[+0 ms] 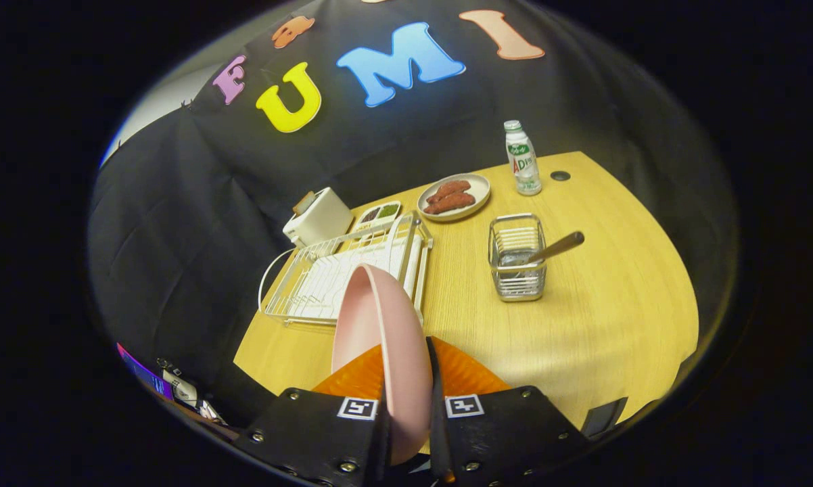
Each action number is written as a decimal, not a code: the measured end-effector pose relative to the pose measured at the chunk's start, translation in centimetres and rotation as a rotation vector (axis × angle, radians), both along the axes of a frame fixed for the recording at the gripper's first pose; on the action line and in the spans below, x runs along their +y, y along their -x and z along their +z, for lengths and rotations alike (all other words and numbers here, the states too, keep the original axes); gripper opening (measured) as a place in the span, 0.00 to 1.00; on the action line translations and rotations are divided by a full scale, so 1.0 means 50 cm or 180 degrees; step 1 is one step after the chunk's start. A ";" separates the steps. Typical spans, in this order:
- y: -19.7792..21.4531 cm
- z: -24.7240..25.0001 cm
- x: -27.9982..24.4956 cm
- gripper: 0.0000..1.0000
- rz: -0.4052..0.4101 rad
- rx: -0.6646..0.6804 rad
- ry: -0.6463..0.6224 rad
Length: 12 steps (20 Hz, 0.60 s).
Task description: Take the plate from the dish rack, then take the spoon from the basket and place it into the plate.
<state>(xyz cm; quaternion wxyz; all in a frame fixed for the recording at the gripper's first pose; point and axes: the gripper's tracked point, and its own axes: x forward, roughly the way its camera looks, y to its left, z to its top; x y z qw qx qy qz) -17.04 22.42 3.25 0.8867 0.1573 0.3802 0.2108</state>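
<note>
While the gripper clamps it from both sides, the pink plate stands on edge between the fingers, its smooth rounded rim rising ahead of them above the wooden table. Just beyond the plate, at about 11 o'clock, sits the white wire dish rack, with no dishes seen in its slots. At 1 o'clock from the fingers, well apart from the rack, stands a square metal wire basket holding the spoon, whose handle leans out toward 2 o'clock. Farther off at 12 o'clock a round pale dish carries reddish-brown sausages. Beside it at 1 o'clock stands a small white bottle, and at 11 o'clock a compartment tray and a white toaster.
</note>
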 end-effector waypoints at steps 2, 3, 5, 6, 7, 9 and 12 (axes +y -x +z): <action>0.010 -0.040 0.010 0.22 0.0058 0.0099 -0.0021; 0.017 -0.064 0.018 0.22 0.0099 0.0170 -0.0030; 0.022 -0.102 0.032 0.22 0.0157 0.0297 -0.0057; 0.021 -0.118 0.041 0.22 0.0194 0.0344 -0.0071; 0.023 -0.131 0.049 0.22 0.0235 0.0374 -0.0085; 0.026 -0.154 0.064 0.22 0.0303 0.0457 -0.0084; 0.021 -0.171 0.081 0.22 0.0350 0.0495 -0.0120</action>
